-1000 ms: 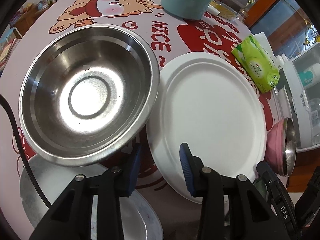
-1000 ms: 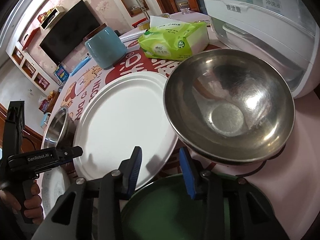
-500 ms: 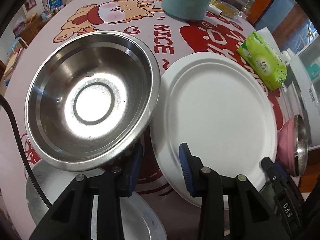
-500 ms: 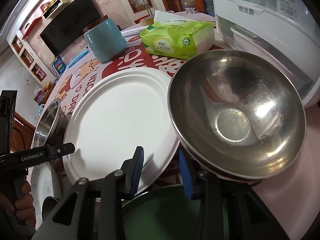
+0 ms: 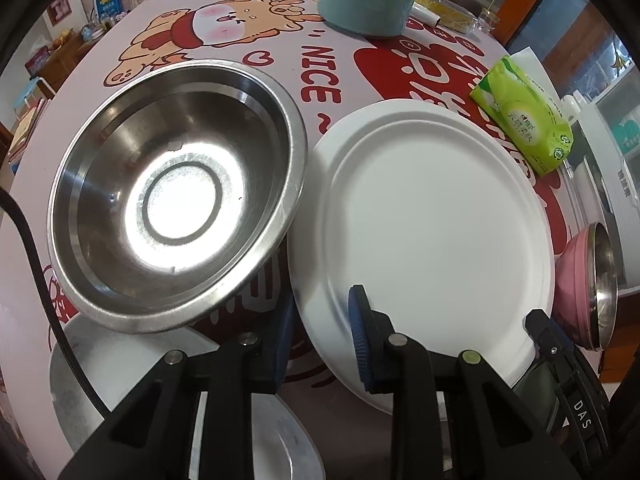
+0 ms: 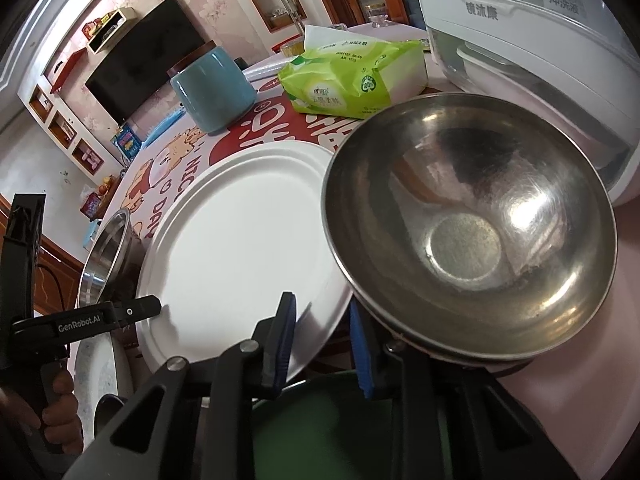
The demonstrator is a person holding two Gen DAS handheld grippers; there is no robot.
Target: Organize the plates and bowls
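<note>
Two grippers are closing on opposite parts of the near rim of the round white paper plate (image 5: 432, 216), which lies in the middle of the pink cartoon-printed tabletop (image 5: 332, 68). The step in hand looks like a two-handed pick-up of that plate.

The left gripper (image 5: 320, 340) points steeply down; its jaws are narrowing with the plate's near-left rim between them, one blue pad above the rim and the other below, not yet visibly pinching. The right gripper (image 6: 324, 340) slants down less steeply; its jaws are also narrowing, the left pad over the plate's near-right rim, and whether the pads press yet I cannot tell.

A wide shallow steel bowl (image 5: 176, 200) sits just beside the plate towards the table's left edge, its rim lapping the plate's. A deeper steel bowl nested in a pink one (image 6: 468, 216) stands at the right edge, overhanging the plate.

The next move probably calls for finishing both pinches evenly, then lifting level so the thin plate does not buckle or catch either bowl.
</note>
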